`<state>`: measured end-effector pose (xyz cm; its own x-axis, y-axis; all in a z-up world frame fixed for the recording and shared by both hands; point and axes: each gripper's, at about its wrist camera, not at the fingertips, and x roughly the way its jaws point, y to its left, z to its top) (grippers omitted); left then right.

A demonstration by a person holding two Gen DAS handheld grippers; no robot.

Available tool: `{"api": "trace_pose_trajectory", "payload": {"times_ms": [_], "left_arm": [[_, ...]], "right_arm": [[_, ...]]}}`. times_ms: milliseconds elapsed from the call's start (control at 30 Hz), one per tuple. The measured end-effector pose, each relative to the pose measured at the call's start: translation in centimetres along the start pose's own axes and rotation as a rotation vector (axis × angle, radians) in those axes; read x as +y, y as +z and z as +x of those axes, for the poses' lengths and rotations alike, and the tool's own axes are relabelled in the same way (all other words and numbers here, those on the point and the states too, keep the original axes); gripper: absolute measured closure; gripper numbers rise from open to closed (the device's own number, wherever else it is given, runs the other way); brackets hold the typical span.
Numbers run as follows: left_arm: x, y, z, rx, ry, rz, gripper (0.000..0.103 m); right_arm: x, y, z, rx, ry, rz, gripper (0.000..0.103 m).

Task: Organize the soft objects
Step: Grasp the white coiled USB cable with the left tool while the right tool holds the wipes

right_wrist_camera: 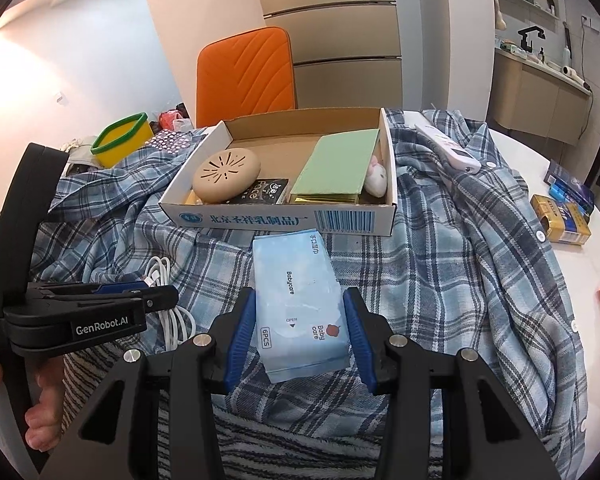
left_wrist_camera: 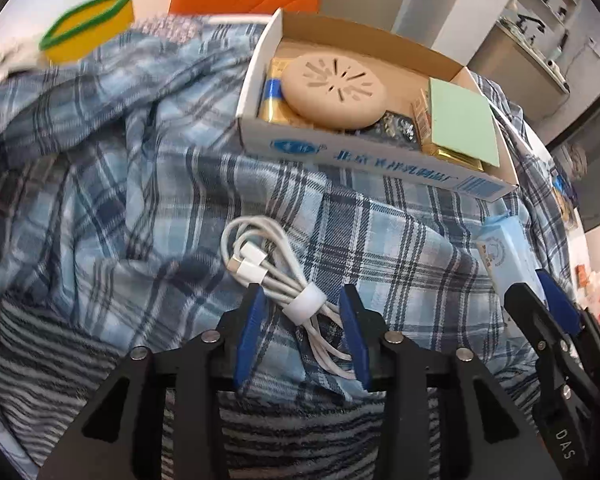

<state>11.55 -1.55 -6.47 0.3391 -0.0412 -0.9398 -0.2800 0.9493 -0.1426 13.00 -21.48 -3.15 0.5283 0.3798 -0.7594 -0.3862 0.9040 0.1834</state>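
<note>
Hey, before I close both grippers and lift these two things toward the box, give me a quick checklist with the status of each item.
1. Left gripper straddles the white cable bundle: ok, jaws open.
2. Right gripper straddles the blue wipes pack: ok, jaws open.
3. Pads actually touching either item: cannot tell.
4. Plaid shirt fabric clear of the fingers: not ok, it lies directly under both.
5. Free space in the cardboard box: ok, bare floor behind the beige disc.
</note>
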Motion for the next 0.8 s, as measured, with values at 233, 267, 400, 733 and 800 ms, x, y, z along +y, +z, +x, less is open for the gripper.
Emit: {"api": "trace_pose_trajectory", "payload": {"times_ms": [233,267,400,733,800], "left_arm": [[0.3,0.1,0.3,0.015,-0.026,-0.034,0.064],[0.1,0.2,0.5,0.019,-0.026,-0.034,0.064],[-0.3,0.4,1.0,0.012,-0.013,-0.035,0.068],[-0.9,0.1,-0.3,-0.081,-0.004,0.036,0.081],[-0.8,-0.1,-0.9,-0.094,-0.004,0.054,0.081]], "right_arm": [[0.3,0.0,-0.1,-0.006,-0.004,-0.018,0.056],[0.4,-0.1,-0.2,-0.008,-0.007,-0.020,0.056],[0.3,-0.1,-0.2,-0.010,-0.014,-0.020,0.056],[0.2,-0.1,-0.3,-0.011,-0.016,-0.017,0.056],[0.1,0.0,-0.3,-0.013,-0.016,-0.013,0.056]]}}
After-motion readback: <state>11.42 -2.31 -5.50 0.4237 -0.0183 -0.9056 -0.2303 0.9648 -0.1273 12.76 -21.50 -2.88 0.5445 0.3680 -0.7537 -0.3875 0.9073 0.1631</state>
